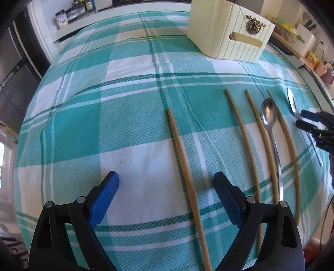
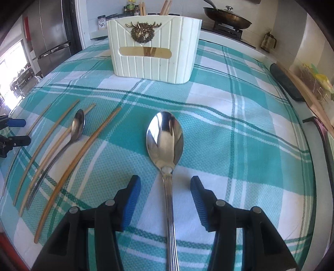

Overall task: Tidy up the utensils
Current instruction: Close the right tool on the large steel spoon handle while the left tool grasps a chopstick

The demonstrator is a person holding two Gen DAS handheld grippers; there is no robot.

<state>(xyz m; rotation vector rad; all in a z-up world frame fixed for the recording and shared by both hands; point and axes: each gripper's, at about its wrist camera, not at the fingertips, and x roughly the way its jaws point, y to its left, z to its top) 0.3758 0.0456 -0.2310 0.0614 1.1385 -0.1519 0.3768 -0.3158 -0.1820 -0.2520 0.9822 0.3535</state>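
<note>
Several tan chopsticks lie side by side on the teal checked cloth (image 1: 129, 116). The leftmost chopstick (image 1: 181, 164) runs between the fingers of my left gripper (image 1: 166, 177), which is open and not touching it. A small steel spoon (image 1: 269, 113) lies among the other chopsticks (image 1: 242, 133). My right gripper (image 2: 165, 181) is open, and the handle of a large steel spoon (image 2: 165, 137) passes between its blue pads without contact. At the back stands a cream utensil holder (image 2: 154, 48) with a brass moose emblem and chopstick ends poking out of its top.
The cloth's far and right edges meet a counter with a pan (image 2: 227, 19) on a stove and a dark strip (image 2: 286, 83). A steel fridge (image 2: 50, 35) stands at the left. Spice jars (image 1: 62, 18) sit behind the table.
</note>
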